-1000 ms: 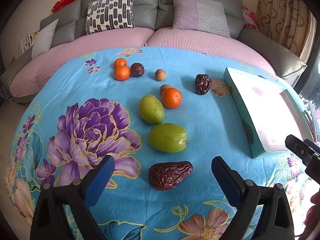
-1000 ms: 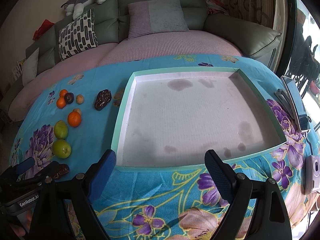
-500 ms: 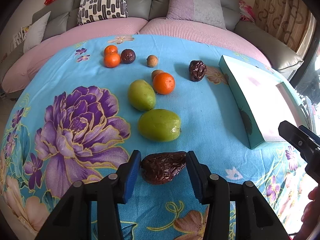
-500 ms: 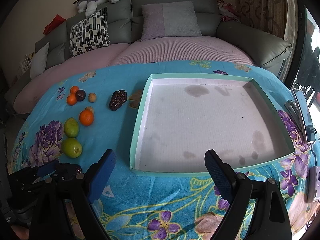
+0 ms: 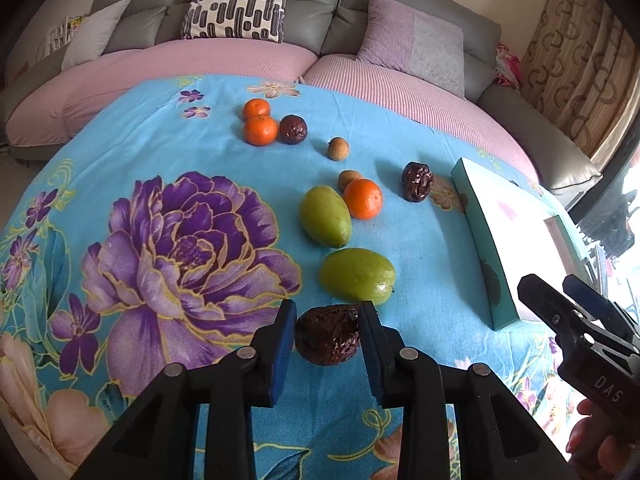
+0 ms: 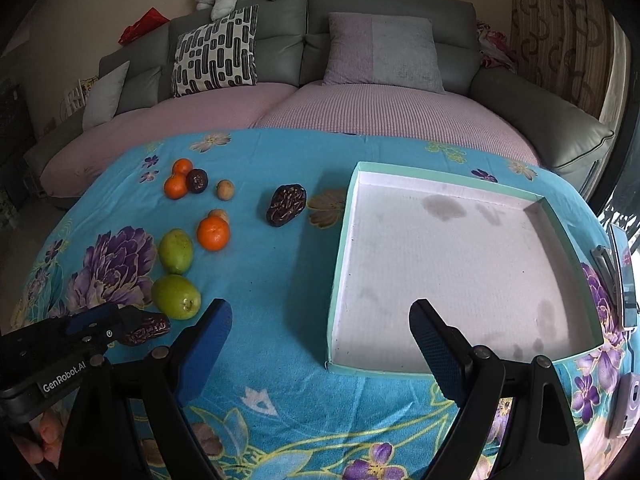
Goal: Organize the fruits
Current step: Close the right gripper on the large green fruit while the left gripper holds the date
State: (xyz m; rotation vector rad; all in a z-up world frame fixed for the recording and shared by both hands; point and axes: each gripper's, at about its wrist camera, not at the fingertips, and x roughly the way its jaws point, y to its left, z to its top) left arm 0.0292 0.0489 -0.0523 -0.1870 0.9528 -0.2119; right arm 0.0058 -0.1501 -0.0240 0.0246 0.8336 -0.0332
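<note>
My left gripper [image 5: 327, 332] is shut on a dark wrinkled date [image 5: 326, 334], low over the blue floral cloth; the right wrist view shows the same date [image 6: 146, 330] at that gripper's tip. Just beyond it lie two green fruits [image 5: 357, 277] [image 5: 325, 216], an orange [image 5: 363, 198], two small brown longans [image 5: 338, 148], a second date [image 5: 417, 181], two more oranges [image 5: 260, 131] and a dark round fruit [image 5: 293, 129]. The teal-rimmed tray [image 6: 340, 264] on the right holds nothing. My right gripper [image 6: 320, 320] hangs open before the tray's near left corner.
A grey and pink sofa [image 6: 360, 112] with cushions curves behind the table. A phone [image 6: 624, 272] and a small device [image 6: 628, 400] lie at the table's right edge. A hand [image 5: 592, 440] holds the right gripper.
The left gripper went from wide open to shut on the near date, which now points end-on. The right gripper's view slid left, so more of the fruit shows.
</note>
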